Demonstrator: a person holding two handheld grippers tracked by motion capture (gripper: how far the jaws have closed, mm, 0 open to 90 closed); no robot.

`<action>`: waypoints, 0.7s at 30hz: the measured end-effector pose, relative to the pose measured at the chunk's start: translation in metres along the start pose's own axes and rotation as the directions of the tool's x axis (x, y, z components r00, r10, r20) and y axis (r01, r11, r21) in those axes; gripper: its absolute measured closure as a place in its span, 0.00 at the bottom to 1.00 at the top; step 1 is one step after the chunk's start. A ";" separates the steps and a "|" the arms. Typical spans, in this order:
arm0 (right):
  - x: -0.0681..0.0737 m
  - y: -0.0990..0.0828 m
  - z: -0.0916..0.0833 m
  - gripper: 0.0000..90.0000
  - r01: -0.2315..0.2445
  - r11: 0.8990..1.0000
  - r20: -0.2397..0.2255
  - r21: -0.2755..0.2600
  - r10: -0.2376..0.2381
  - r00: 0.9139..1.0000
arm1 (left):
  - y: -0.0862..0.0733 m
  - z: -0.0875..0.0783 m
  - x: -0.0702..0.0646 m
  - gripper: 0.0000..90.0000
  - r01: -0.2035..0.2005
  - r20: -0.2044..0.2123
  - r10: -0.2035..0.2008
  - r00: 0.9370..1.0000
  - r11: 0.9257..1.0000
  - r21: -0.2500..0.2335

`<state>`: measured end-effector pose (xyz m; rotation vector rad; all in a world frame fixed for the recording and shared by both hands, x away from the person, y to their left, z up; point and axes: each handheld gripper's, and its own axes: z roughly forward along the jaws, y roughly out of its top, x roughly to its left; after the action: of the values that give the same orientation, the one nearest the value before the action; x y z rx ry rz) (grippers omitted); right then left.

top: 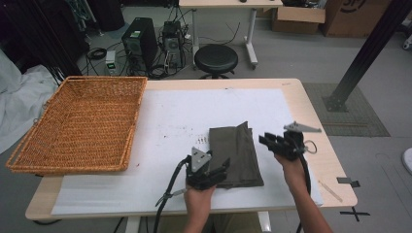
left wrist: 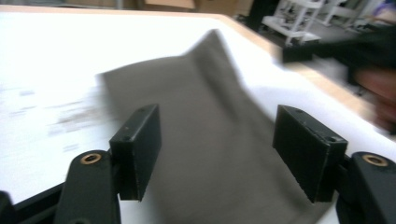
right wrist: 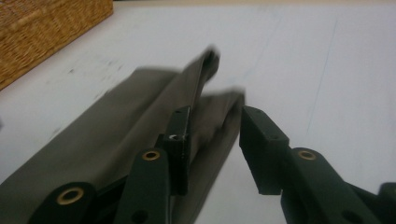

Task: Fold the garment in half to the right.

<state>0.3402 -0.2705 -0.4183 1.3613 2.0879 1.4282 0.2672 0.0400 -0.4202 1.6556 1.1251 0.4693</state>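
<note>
Computer towers, a black stool (top: 216, 59) and cardboard boxes crowd the floor behind a wooden table (top: 311, 126) covered by a white sheet (top: 170, 121). A wicker basket (top: 77, 124) sits on the table's left end, overhanging the edge. In the middle of the sheet lies a folded olive-grey cloth (top: 234, 154), flat except for a ridge raised along its far right side. The left gripper (top: 214, 174) hangs at the cloth's near left corner, jaws spread wide with the fabric lying below them, not pinched. The right gripper (top: 272, 141) sits just off the cloth's right edge, jaws apart, nothing clamped between them either. To my eye the folding step looks finished and both tools have let go. The likely next move is picking the bundle up for the basket: that calls for both jaws to close on opposite edges through all layers, so the fold doesn't spill open.
</note>
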 end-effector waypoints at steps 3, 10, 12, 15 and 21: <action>0.018 -0.026 -0.007 0.75 -0.034 0.999 -0.050 0.037 0.035 0.998 | -0.003 -0.007 0.019 0.33 0.026 -0.030 -0.026 0.999 1.000 0.008; 0.040 -0.044 0.006 0.96 -0.028 0.992 -0.035 0.123 0.033 0.999 | -0.007 -0.017 0.041 0.25 0.023 -0.088 -0.021 0.996 1.000 0.019; 0.042 -0.043 0.000 0.97 -0.008 0.995 -0.005 0.100 0.009 1.000 | -0.007 -0.019 0.045 0.22 0.028 -0.099 -0.027 0.995 0.999 0.017; 0.043 -0.043 -0.013 0.97 0.016 0.997 0.049 0.069 -0.020 0.999 | -0.007 -0.022 0.050 0.22 0.046 -0.108 -0.045 0.993 0.999 0.007; 0.037 -0.050 -0.013 0.83 0.003 0.993 0.059 0.120 -0.010 0.998 | -0.009 -0.022 0.057 0.22 0.064 -0.114 -0.061 0.992 0.998 0.016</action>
<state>0.2852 -0.2514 -0.4441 1.4218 2.1683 1.2614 0.2741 0.1004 -0.4314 1.6220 1.2651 0.5191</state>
